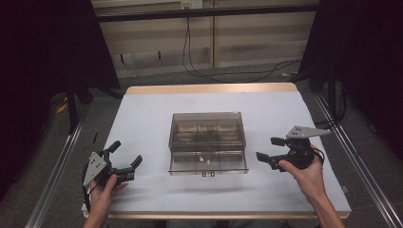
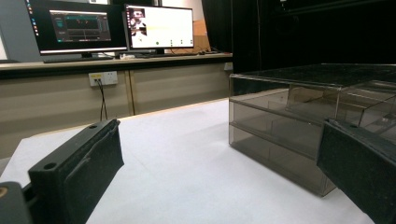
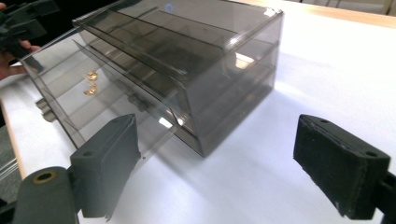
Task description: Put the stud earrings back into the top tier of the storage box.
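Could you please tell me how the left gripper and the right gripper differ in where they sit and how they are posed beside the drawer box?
The left gripper sits off the box's near left corner, well apart from the drawer box; the right gripper sits closer to its right side. The left gripper's grey plate faces left and tilts; the right gripper's plate lies flatter on top. Both point toward the box, jaws open, holding nothing, each held in a hand.

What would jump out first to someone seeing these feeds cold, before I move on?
The smoky clear drawer box in the middle of the white table, its lowest drawer pulled out toward the person with two small gold pieces inside. Flanking it, the left gripper and right gripper sit near the front corners, both with jaws wide and nothing between them.
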A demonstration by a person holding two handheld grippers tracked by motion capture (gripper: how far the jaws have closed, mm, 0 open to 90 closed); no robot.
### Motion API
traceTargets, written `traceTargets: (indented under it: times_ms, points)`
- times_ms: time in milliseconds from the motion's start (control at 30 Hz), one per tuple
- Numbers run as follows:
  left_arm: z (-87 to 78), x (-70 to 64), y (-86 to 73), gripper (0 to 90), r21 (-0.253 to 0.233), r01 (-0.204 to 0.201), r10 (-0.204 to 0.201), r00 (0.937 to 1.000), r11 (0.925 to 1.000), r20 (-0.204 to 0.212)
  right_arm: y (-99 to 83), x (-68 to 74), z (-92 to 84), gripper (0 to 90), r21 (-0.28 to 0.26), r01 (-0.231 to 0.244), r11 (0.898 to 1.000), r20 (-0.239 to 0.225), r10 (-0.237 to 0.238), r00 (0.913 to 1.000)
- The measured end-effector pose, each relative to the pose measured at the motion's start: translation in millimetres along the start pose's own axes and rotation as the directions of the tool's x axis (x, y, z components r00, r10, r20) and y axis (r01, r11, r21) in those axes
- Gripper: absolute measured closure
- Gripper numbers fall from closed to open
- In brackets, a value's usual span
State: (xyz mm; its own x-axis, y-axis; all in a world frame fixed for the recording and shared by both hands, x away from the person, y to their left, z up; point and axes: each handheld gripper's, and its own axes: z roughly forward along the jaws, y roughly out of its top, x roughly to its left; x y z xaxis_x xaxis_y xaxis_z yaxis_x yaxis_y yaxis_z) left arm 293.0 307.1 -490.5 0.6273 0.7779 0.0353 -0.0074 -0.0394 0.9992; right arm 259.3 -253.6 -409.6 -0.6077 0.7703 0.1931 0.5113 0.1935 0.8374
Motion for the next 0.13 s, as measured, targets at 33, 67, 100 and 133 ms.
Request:
traceTargets:
  times_ms: [33, 67, 100, 133]
  points:
    - [0.0, 0.0, 0.0, 0.5, 0.000, 0.000, 0.000, 1.0000, 1.0000, 0.000, -1.8, -1.9, 0.1, 12.7, 0.010, 0.000, 1.000, 0.003, 0.000, 1.0000]
    - [0.1, 0.1, 0.0, 0.5, 0.000, 0.000, 0.000, 1.0000, 1.0000, 0.005, -3.4, -3.4, -0.2, 12.7, 0.006, -0.001, 1.000, 0.009, 0.001, 1.0000]
    - [0.1, 0.1, 0.0, 0.5, -0.001, -0.001, 0.001, 1.0000, 1.0000, 0.002, -4.9, -4.8, -0.7, 12.6, 0.001, -0.007, 1.000, 0.015, 0.007, 0.9999]
    - [-0.2, 0.4, 0.2, 0.5, -0.002, -0.008, 0.008, 0.9999, 1.0000, -0.006, -6.3, -6.2, -0.9, 12.4, 0.002, -0.010, 1.000, 0.019, 0.010, 0.9998]
